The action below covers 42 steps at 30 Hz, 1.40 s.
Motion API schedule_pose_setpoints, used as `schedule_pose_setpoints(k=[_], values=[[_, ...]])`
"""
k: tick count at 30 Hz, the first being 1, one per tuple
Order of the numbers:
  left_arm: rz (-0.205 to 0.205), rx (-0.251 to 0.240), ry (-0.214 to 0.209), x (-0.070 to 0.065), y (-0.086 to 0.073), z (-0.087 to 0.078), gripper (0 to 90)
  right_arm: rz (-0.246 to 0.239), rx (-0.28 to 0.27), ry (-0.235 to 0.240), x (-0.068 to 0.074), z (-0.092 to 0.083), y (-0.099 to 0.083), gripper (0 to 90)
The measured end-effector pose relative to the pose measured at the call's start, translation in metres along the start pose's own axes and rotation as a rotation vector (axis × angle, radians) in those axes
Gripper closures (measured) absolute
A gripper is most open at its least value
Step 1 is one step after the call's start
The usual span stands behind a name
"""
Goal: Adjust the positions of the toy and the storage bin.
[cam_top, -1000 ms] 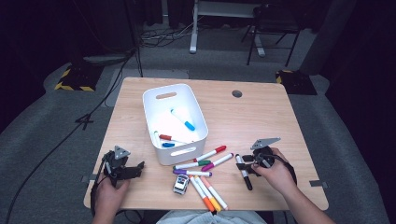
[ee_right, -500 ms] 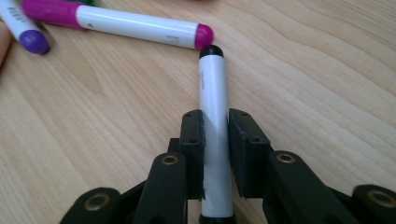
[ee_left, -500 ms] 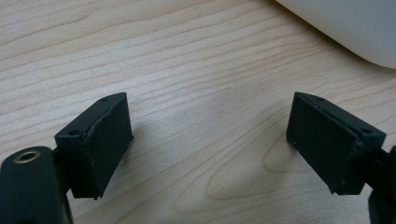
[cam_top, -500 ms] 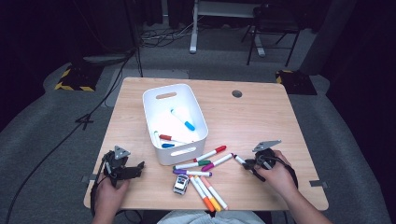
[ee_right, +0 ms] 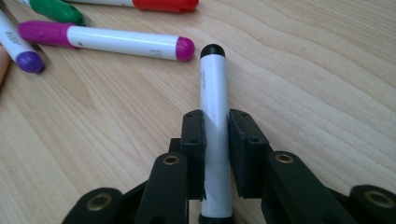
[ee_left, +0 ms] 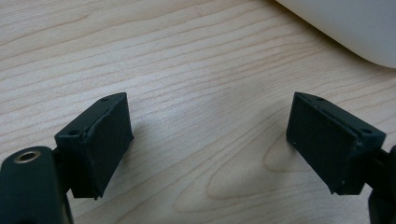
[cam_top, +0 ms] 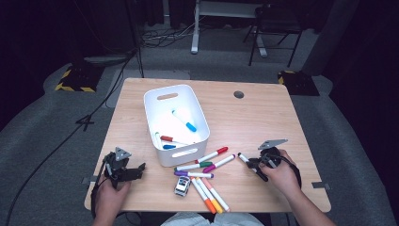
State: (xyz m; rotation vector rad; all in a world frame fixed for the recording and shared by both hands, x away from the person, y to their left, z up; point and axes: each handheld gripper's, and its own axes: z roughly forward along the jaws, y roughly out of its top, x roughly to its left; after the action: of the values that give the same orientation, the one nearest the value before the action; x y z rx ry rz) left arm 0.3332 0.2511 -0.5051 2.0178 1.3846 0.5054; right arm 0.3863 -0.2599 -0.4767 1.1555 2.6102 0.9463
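while the right claw [ee_right: 215,154] pinches the black marker [ee_right: 214,93] (tail cut off), the left claw [ee_left: 210,149] stands spread.

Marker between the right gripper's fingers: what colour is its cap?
Black; the white-barrelled marker shows it best in the right gripper view.

Bare counter [cam_top: 263,113] lies open right of the bin [cam_top: 175,123] and around the right gripper [cam_top: 254,164]. Loose markers [cam_top: 204,165] and a toy car [cam_top: 182,186] crowd the front middle. The bin blocks the left gripper [cam_top: 136,170] on its right.
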Motion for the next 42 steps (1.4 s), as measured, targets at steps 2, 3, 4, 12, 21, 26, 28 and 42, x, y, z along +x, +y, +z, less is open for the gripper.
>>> schedule_pose_setpoints(k=[2,3,4,12,21,26,28,42], values=[[0.0,0.001,0.0,0.0,0.0,0.0,14.6,-0.004,-0.016,0.009,0.0,-0.003,0.002,76.9],[0.0,0.0,0.0,0.0,0.0,0.0,14.6,-0.003,-0.017,0.009,0.001,-0.006,0.003,76.9],[0.0,0.0,0.0,0.0,0.0,0.0,14.6,-0.009,-0.026,0.01,0.001,-0.009,0.004,76.9],[-0.001,0.001,0.001,0.0,0.0,0.0,14.6,-0.02,-0.073,0.043,0.007,-0.027,0.016,76.9],[-0.005,-0.005,0.009,0.001,0.001,0.001,14.6,-0.043,-0.129,0.06,0.008,-0.044,0.034,76.9],[-0.006,-0.004,0.008,0.001,0.001,0.001,14.6,-0.054,-0.148,0.068,0.009,-0.05,0.045,76.9],[-0.006,-0.004,0.008,0.001,0.001,0.001,14.6,-0.066,-0.157,0.07,0.009,-0.051,0.05,76.9],[-0.007,-0.004,0.008,0.001,0.001,0.001,14.5,-0.148,-0.206,0.156,0.028,-0.051,0.105,76.9]])
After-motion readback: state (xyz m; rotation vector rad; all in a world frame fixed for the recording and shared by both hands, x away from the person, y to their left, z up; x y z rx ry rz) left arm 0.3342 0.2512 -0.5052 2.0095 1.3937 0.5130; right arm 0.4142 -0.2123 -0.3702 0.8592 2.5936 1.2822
